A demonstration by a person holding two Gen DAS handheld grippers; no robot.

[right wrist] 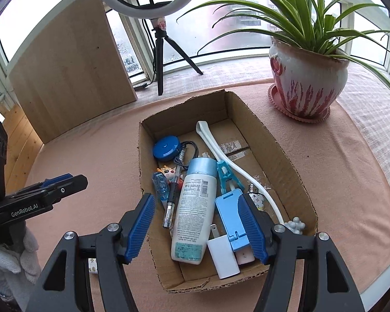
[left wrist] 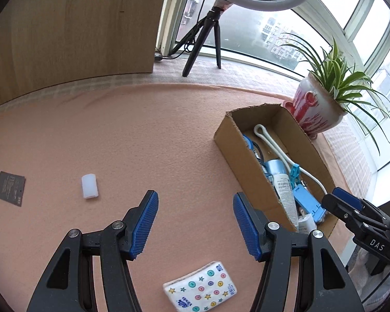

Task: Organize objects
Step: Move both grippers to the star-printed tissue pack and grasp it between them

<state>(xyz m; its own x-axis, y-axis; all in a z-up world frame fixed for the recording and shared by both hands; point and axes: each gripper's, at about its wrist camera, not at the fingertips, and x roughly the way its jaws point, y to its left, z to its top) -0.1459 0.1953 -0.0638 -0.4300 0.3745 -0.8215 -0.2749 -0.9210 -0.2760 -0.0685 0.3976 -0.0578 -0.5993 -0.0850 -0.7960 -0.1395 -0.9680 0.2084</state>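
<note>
Left wrist view, left gripper (left wrist: 195,223) jaws apart over bare cloth, right gripper (right wrist: 199,230) jaws apart above cardboard box (right wrist: 293,166).

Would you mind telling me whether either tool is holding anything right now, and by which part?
Nothing is held: the left tool and right tool are both open and empty.

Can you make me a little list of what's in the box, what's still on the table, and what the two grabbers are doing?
in the cardboard box: white bottle, blue round case, pens, blue clip, white charger
on the pink cloth: tissue pack, white roll, dark card
left gripper: open, empty
right gripper: open, empty, over box
</note>
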